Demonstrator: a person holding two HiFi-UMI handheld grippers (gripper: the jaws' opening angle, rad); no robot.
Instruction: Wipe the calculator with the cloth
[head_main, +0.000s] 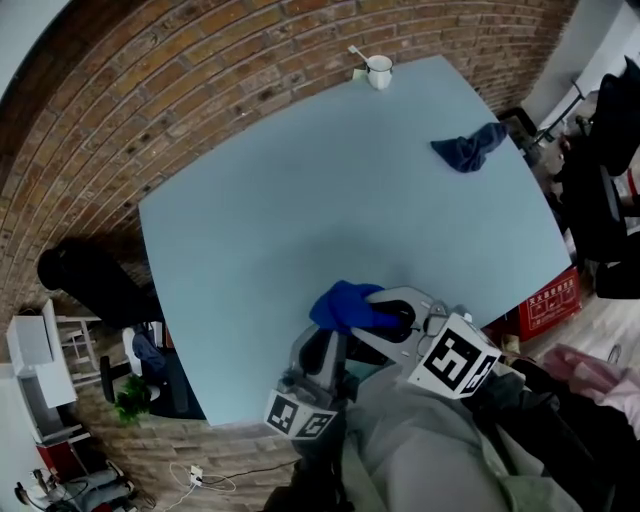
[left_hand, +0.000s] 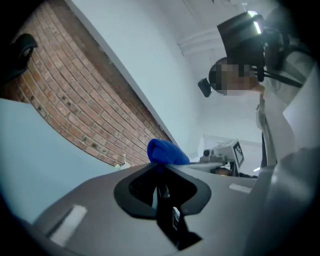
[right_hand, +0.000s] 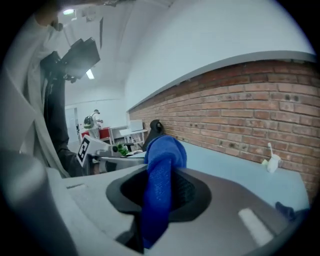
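Pinching the blue cloth (right_hand: 161, 200), right tool (right_hand: 161, 172) holds it beside the calculator (left_hand: 167, 212) clamped in left tool (left_hand: 161, 175).

Bright blue cloth (right_hand: 159, 195); black calculator (left_hand: 166, 210); pale blue tabletop (head_main: 300, 200); red-brown brick wall (head_main: 200, 60) with light mortar lines; white mug (head_main: 379, 72); dark navy cloth (head_main: 468, 148); marker cube (head_main: 455, 360) with black-and-white squares; red box (head_main: 545, 305).

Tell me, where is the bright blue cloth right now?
In the head view the bright blue cloth is low and centre, over the near edge of the pale blue table, pinched by the right gripper.
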